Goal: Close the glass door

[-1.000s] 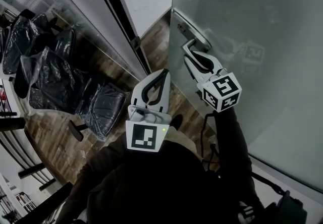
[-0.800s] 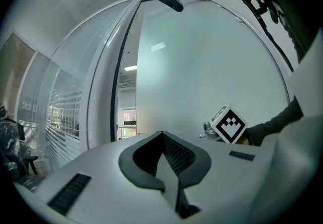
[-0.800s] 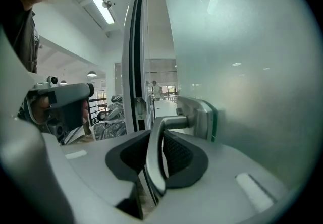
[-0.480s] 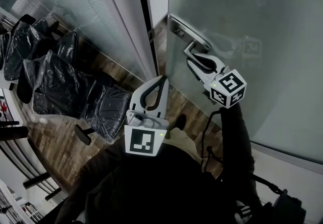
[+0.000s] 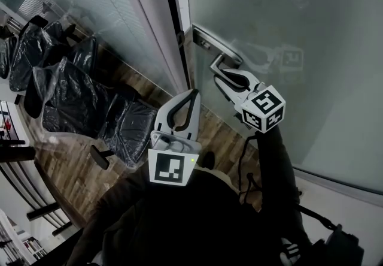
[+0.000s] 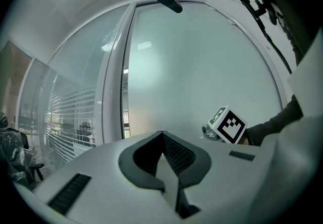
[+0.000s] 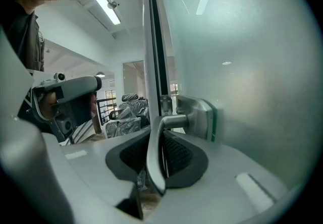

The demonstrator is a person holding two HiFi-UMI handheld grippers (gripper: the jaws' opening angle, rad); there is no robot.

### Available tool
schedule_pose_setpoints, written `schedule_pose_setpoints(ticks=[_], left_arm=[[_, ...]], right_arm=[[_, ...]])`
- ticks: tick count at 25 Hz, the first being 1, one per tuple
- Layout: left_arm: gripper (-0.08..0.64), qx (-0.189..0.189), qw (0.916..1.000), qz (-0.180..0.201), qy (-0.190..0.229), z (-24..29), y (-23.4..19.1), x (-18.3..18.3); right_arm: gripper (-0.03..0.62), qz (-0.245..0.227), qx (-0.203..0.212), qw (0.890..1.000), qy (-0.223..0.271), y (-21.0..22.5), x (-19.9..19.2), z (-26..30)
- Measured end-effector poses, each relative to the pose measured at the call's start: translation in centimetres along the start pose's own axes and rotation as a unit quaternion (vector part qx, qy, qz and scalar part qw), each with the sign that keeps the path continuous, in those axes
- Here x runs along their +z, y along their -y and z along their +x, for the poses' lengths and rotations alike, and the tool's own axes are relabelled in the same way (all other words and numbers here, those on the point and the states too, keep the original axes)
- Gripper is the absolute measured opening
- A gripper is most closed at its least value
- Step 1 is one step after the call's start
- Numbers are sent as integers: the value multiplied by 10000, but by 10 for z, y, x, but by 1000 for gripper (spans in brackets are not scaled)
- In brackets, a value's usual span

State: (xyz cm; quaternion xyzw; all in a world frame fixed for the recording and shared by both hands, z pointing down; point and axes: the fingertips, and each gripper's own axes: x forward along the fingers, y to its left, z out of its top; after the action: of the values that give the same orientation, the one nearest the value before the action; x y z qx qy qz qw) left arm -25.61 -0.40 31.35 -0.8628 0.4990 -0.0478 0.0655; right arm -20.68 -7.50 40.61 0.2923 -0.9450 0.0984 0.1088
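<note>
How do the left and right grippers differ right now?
The right gripper has its jaws clamped on the door handle; the left gripper has its jaws together on nothing. The right reaches the glass door; the left hangs short of it. Both share the same white design.

The right gripper [image 5: 221, 75] clamps the door handle [image 7: 155, 152], arm extended (left gripper [image 5: 192, 95], jaws together, holds nothing).

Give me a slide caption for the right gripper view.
Right gripper closed on the metal lever handle of the frosted glass door.
</note>
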Motion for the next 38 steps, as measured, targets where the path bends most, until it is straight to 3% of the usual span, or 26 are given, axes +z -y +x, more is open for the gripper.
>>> schedule_pose_setpoints(ticks=[6,13,32,38], left_arm=[[-3,268,9996,8,-98,-10,7,-6],[-3,515,9986,31,-93,-13,-15,-3],[-3,649,9979,56,-27,-5,-17,-4],[-3,749,9972,42,50,-3,-22,-3]], right_arm=[[64,4,111,9999,-1,-8,-7,5],[64,-76,219,9997,-39,-15,-3,25],[64,-61,328,9994,-92,-18,-16,29],[67,-652,120,9974,278,-20,-8,23]])
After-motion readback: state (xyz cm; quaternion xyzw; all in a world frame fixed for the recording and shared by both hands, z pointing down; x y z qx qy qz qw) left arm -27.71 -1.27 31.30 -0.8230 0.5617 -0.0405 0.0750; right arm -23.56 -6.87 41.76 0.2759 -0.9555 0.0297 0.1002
